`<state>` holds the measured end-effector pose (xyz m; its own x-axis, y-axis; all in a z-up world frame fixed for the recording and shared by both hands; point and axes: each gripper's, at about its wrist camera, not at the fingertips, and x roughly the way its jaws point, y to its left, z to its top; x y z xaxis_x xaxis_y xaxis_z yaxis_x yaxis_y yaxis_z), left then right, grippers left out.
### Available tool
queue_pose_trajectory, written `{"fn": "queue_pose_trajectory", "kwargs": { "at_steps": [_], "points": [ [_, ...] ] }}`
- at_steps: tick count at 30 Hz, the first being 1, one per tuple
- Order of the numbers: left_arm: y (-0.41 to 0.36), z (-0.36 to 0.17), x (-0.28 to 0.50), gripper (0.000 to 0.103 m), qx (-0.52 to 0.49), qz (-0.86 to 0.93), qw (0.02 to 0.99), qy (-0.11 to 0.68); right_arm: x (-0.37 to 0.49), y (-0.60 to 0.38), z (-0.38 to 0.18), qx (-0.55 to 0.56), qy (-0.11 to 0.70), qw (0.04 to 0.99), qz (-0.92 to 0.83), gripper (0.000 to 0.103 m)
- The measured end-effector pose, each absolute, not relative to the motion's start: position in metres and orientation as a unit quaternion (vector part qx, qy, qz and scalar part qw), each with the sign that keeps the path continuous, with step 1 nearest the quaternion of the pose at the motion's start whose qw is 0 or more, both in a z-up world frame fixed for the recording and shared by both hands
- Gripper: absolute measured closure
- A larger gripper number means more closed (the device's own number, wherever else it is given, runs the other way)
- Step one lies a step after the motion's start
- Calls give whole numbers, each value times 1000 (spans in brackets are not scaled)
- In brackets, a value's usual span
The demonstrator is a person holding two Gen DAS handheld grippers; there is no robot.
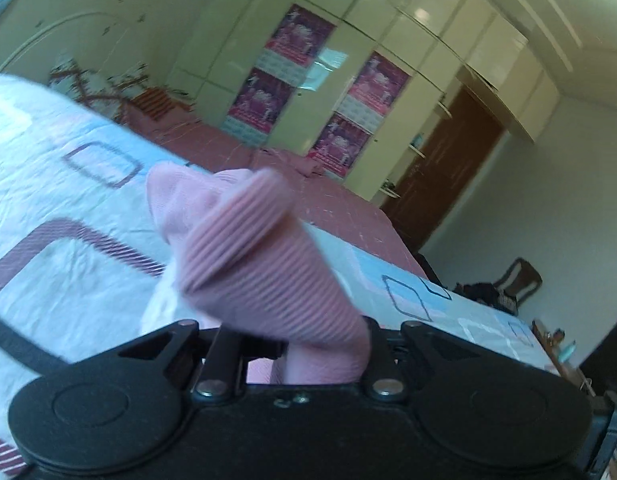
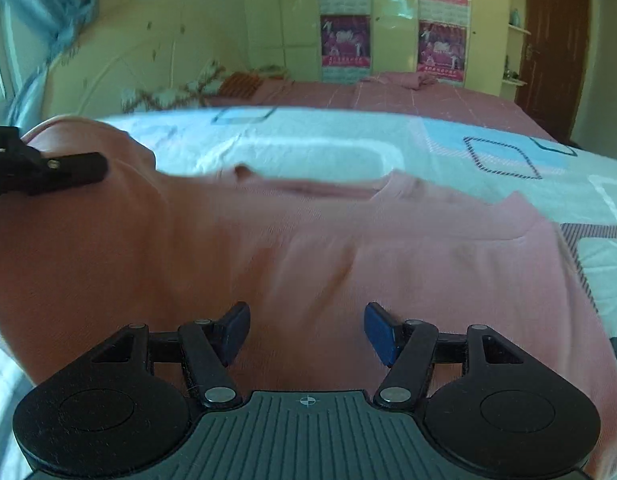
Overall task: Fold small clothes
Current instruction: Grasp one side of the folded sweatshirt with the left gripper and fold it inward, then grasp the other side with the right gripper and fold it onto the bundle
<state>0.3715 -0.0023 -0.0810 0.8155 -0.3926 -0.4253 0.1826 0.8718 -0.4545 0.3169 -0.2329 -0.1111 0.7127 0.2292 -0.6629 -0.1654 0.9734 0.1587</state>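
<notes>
Pink garment [image 2: 308, 256] lies spread on a white patterned bedspread [image 2: 308, 140] over a bed; a posted wardrobe [image 2: 392, 20] stands at twelve o'clock. Left tongs [image 2: 84, 168], at nine o'clock, clamp its ribbed edge [image 1: 268, 256], lifted. Right tongs [image 2: 306, 332] hover wide apart above it.

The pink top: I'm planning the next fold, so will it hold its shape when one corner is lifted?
Probably not. The pink top looks soft and floppy: its ribbed cuff bunches and droops from the left gripper. It seems light, and will likely drag and wrinkle across the bedsheet rather than slide flat.
</notes>
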Motion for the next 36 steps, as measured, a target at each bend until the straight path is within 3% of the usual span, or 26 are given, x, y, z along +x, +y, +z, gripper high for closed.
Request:
{"fn": "queue_pose_trajectory", "kwargs": {
  "at_steps": [6, 13, 16, 25, 36],
  "points": [
    [-133, -71, 375, 90, -96, -275, 917, 271, 296, -321, -85, 105, 341, 931, 73, 40],
    [-233, -137, 350, 88, 3, -321, 885, 336, 261, -422, -95, 114, 372, 921, 5, 40],
    [-230, -150, 334, 87, 45, -323, 880, 345, 246, -450, -99, 148, 373, 916, 9, 40],
    [-181, -134, 300, 57, 25, -301, 879, 369, 282, -449, -79, 214, 349, 905, 111, 40],
    [-91, -112, 350, 52, -123, -149, 916, 351, 360, -403, -114, 187, 386, 890, 156, 41]
  ]
}}
